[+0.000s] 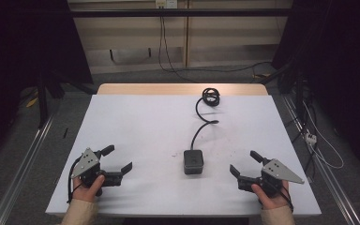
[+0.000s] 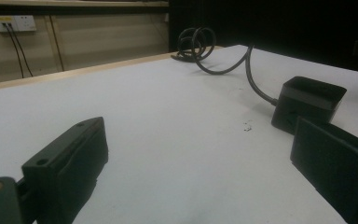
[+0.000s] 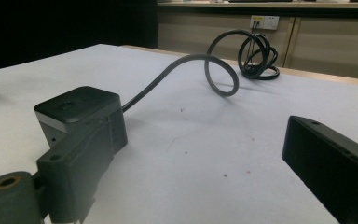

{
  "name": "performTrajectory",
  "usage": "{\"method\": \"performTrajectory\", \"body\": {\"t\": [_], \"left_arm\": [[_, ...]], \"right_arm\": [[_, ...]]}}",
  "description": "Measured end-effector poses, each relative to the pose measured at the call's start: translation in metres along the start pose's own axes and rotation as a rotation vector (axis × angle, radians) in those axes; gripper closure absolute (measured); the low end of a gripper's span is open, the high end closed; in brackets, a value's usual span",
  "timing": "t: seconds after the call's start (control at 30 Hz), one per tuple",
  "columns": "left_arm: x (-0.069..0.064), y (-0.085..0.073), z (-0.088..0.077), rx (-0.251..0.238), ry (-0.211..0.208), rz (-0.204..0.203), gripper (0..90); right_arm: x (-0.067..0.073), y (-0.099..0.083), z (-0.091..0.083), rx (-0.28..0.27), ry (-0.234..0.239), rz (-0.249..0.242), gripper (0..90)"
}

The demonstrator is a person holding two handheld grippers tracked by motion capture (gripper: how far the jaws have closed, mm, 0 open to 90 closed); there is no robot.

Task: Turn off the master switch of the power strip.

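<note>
1. Left gripper (image 1: 116,163): held low over the white table (image 1: 140,122) at its near edge, well to the left of the black box (image 1: 193,161). The person's left hand (image 1: 90,185) wraps the body from below and a beige sleeve (image 1: 77,213) enters from the bottom. Grey three-cornered plate on top. Jaws point toward the box, spread wide, nothing between them.

2. Right gripper (image 1: 243,164): mirrors the other, near edge, to the right of the box and closer to it than the left one. Right hand (image 1: 273,194) grips the body and a cable runs across the wrist. Jaws aim toward the box, standing wide apart, empty.

3. Containers: none on the table. The box is a closed block with a pale band round its upper edge and a small square mark on top.

4. Black box against the jaws: it sits on the table between the two grippers, slightly nearer the right one, touching neither. In the left gripper view the box (image 2: 307,105) lies just beyond the right-hand jaw, outside the gap. In the right gripper view the box (image 3: 77,116) stands just behind the left-hand jaw, partly covered by it, again not within the gap.

5. Beyond the box: its dark cable (image 1: 204,123) leaves the far side, makes a loop on the table, then ends in a coiled bundle (image 1: 211,97) at the table's far edge. In the right gripper view the loop (image 3: 221,74) arches up off the surface.

6. Farthest from the box: a wall socket (image 1: 165,3) with leads hanging down.
</note>
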State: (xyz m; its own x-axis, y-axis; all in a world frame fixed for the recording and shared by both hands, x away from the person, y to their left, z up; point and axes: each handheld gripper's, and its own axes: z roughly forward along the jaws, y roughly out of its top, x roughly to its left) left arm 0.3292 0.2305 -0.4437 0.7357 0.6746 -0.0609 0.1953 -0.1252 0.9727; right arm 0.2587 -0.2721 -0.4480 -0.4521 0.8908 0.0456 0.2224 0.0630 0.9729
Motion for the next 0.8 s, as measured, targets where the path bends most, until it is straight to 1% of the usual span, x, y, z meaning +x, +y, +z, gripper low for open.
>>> {"method": "performTrajectory", "body": {"t": [0.1, 0.13, 0.27, 0.3, 0.37, 0.57, 0.63, 0.7, 0.8], "left_arm": [[0.001, 0.000, -0.002, -0.002, 0.004, -0.001, 3.9], [0.001, 0.000, -0.003, 0.000, 0.005, 0.001, 3.9], [0.000, -0.001, -0.003, -0.004, 0.006, -0.004, 3.8], [0.001, 0.000, -0.003, 0.001, 0.005, 0.003, 3.9], [0.001, 0.000, -0.003, 0.000, 0.005, 0.004, 3.8], [0.001, -0.001, -0.003, -0.001, 0.006, -0.001, 3.9], [0.000, -0.001, -0.003, 0.001, 0.004, -0.001, 3.9], [0.001, -0.001, -0.003, 0.003, 0.002, 0.005, 3.8], [0.000, -0.001, -0.003, 0.001, 0.003, 0.001, 3.9]], "right_arm": [[0.002, 0.001, 0.005, 0.005, 0.004, -0.004, 8.1], [0.003, 0.002, 0.006, 0.003, 0.005, 0.002, 8.1], [0.006, 0.003, 0.011, 0.007, 0.021, -0.002, 8.4], [0.008, 0.004, 0.014, 0.008, 0.027, -0.011, 8.7], [0.009, 0.005, 0.016, 0.009, 0.030, -0.008, 9.0], [0.009, 0.006, 0.020, 0.008, 0.034, -0.003, 9.0], [0.009, 0.007, 0.021, 0.009, 0.037, 0.005, 9.1], [0.009, 0.008, 0.024, 0.010, 0.040, 0.008, 9.1], [0.009, 0.009, 0.026, 0.009, 0.045, 0.003, 9.3]]}}
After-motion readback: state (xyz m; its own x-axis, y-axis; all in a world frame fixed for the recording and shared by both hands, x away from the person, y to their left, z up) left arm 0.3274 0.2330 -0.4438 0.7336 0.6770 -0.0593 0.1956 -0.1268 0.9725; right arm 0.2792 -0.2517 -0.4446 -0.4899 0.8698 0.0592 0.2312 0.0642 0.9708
